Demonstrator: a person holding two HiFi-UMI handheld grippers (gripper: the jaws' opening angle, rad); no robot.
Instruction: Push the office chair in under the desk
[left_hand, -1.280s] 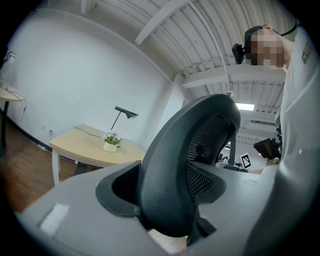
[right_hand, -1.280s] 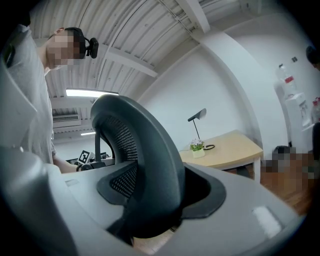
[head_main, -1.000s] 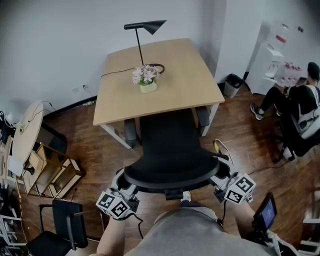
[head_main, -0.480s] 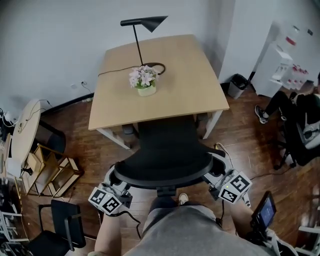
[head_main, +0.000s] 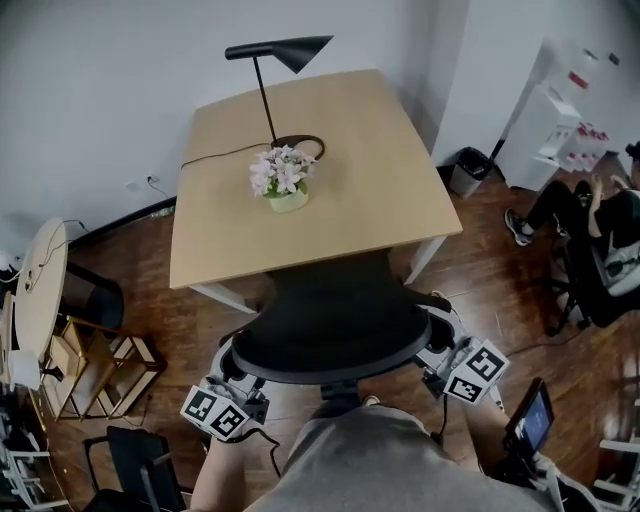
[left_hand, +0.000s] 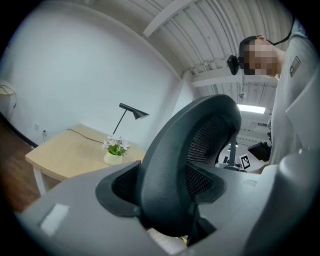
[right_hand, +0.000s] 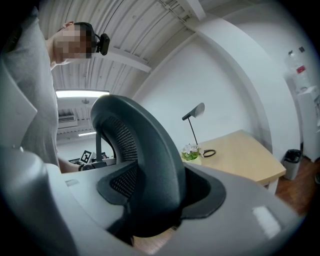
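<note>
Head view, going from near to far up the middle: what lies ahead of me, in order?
office chair → desk → flower pot → lamp → wall

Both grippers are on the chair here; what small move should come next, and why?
Probably a short, straight push of the office chair toward the desk. The left gripper and right gripper each clamp one side of its backrest, and only the chair's front sits under the desk edge.
</note>
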